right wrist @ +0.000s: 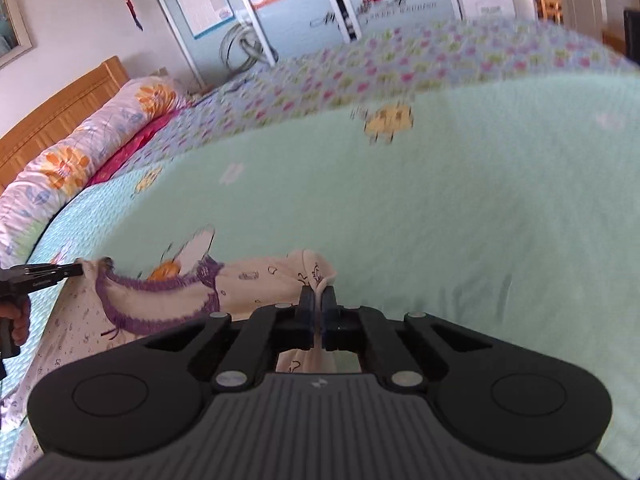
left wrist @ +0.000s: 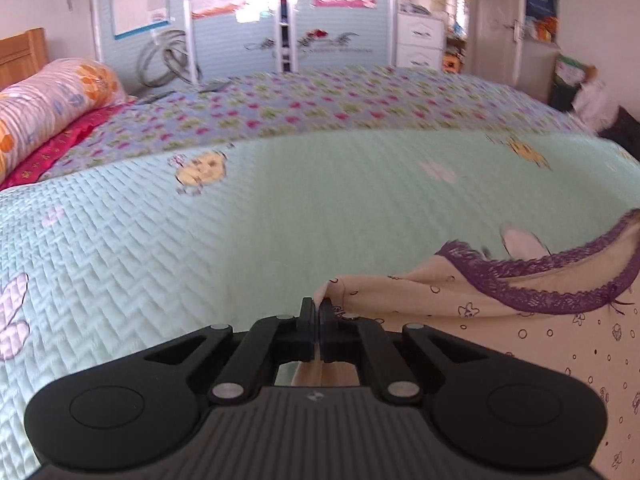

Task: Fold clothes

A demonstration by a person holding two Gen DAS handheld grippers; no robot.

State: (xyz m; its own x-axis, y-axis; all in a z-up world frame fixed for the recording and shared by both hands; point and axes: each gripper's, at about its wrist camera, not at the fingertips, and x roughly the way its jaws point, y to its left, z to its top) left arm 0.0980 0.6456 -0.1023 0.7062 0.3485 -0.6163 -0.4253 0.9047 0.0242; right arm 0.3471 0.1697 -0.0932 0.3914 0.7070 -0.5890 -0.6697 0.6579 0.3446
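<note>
- Gripping the garment [left wrist: 520,344] at two points, you have both claws clamped on cloth: the left gripper [left wrist: 316,312] pinches a cream fold at one shoulder, its jaws pressed together with fabric between them.
- Your right gripper [right wrist: 318,300] is likewise closed on a bunched piece of the same cream fabric, which sticks up above the fingertips and hangs down behind them.
- That garment is a cream top printed with small dark doodles and trimmed at the neckline with purple lace [left wrist: 560,276]; the neckline sags in a curve between your two grips.
- It sits at the near edge of the bed, over the mint-green quilted cover [left wrist: 200,240], with its lower part spreading toward you along that edge.
- From the right wrist view your left gripper [right wrist: 78,270] shows at the left margin, its tip on the far shoulder of the top, and part of your left hand [right wrist: 18,320] is behind it.
- Beyond the green cover lies a floral bedspread [left wrist: 320,100] reaching the bed's far edge.
- A rolled, flower-printed quilt [left wrist: 52,96] lies along the head end, against a wooden headboard [right wrist: 60,108].
- Past the bed's far edge stands a pale blue sliding-door wardrobe [left wrist: 240,40].
- Both views are motion-blurred, so finer detail is unclear.
</note>
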